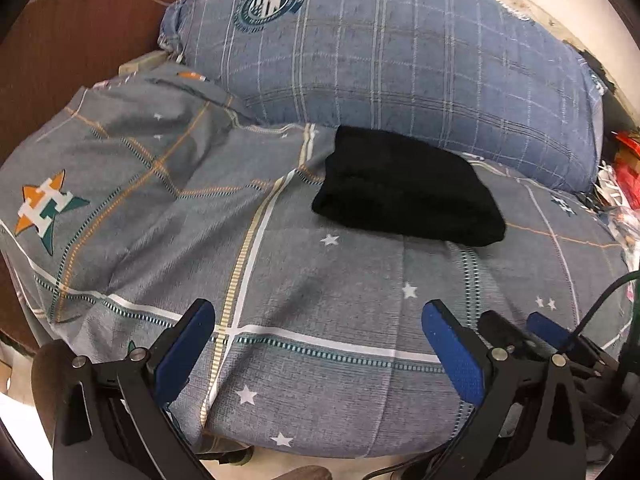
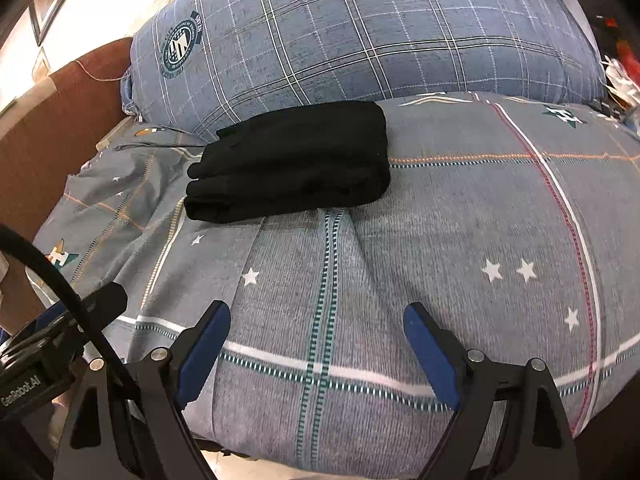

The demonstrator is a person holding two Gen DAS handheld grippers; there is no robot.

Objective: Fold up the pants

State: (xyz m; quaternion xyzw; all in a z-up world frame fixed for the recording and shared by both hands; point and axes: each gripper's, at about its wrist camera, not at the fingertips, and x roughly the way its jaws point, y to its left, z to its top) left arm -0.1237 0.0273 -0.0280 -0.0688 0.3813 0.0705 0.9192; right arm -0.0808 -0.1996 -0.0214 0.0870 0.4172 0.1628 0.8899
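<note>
Pants (image 1: 408, 188) (folded) lie beyond both spread hand-held grippers (image 1: 318, 344).

Folded pants (image 1: 408, 188) on bedsheet (image 1: 320, 360), just before pillow (image 1: 400, 48).

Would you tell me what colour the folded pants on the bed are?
The folded fabric pants are plain black, clearest in the right wrist view.

- Grey bedsheet (image 1: 304, 364) with stars and stripes covers the bed.
- Blue checked pillow (image 1: 400, 52) lies at the far side.
- Brown headboard (image 1: 68, 40) stands far left.
</note>
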